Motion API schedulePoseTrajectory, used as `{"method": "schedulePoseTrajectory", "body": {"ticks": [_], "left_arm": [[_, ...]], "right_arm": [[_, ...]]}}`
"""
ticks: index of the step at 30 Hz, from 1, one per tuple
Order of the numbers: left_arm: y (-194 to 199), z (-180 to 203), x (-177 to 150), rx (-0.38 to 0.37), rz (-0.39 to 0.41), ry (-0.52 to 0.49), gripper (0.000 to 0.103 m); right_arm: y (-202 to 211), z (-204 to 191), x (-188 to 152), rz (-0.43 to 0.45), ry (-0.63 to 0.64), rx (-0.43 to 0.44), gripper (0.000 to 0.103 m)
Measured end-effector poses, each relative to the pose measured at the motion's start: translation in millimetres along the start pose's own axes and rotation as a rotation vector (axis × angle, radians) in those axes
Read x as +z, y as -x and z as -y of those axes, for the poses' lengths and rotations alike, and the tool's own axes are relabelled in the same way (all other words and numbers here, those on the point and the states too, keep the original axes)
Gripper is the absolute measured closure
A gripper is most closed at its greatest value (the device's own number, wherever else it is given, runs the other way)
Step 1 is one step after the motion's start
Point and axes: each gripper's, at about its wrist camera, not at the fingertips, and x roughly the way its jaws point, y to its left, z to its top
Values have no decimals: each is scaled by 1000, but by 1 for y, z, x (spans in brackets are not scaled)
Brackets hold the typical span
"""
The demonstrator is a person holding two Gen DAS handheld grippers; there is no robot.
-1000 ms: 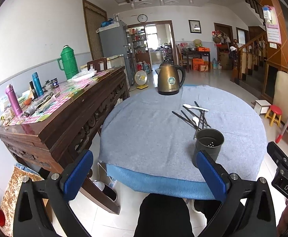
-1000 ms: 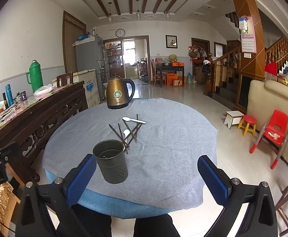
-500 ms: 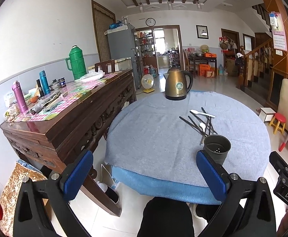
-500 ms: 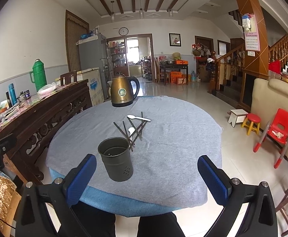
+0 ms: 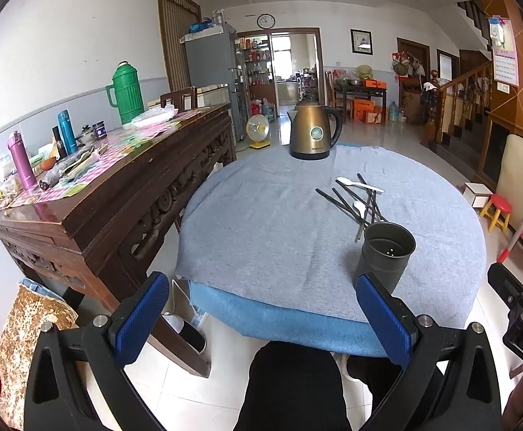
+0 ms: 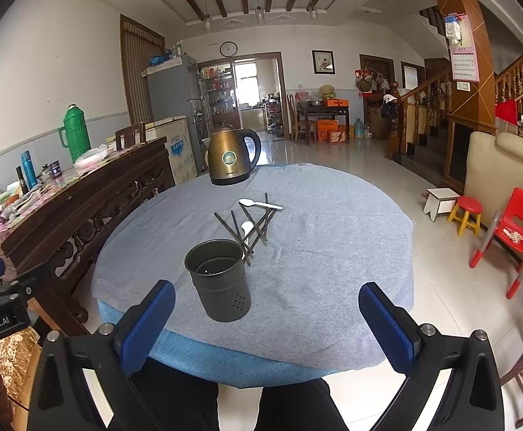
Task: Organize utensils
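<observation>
The left tool [image 5: 261,314] hangs low before the near edge of the round surface [image 5: 261,222], its blue pads [image 5: 141,318] spread wide with nothing between them. A dark utensil holder [image 5: 385,253] stands upright near that edge. Just behind it lie crossed black chopsticks [image 5: 340,201] and two white spoons [image 5: 360,184]. A bronze kettle [image 5: 313,133] sits at the far side.

Holder [image 6: 221,284] on table [image 6: 333,251]; utensils [image 6: 250,224] behind, kettle [image 6: 232,158] beyond.
</observation>
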Motion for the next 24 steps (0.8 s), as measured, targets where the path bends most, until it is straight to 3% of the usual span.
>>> {"method": "schedulePoseTrajectory", "body": {"ticks": [24], "left_arm": [[-30, 10, 6, -19, -51, 1, 0]], "right_arm": [[-20, 0, 3, -58, 41, -67, 0]]}}
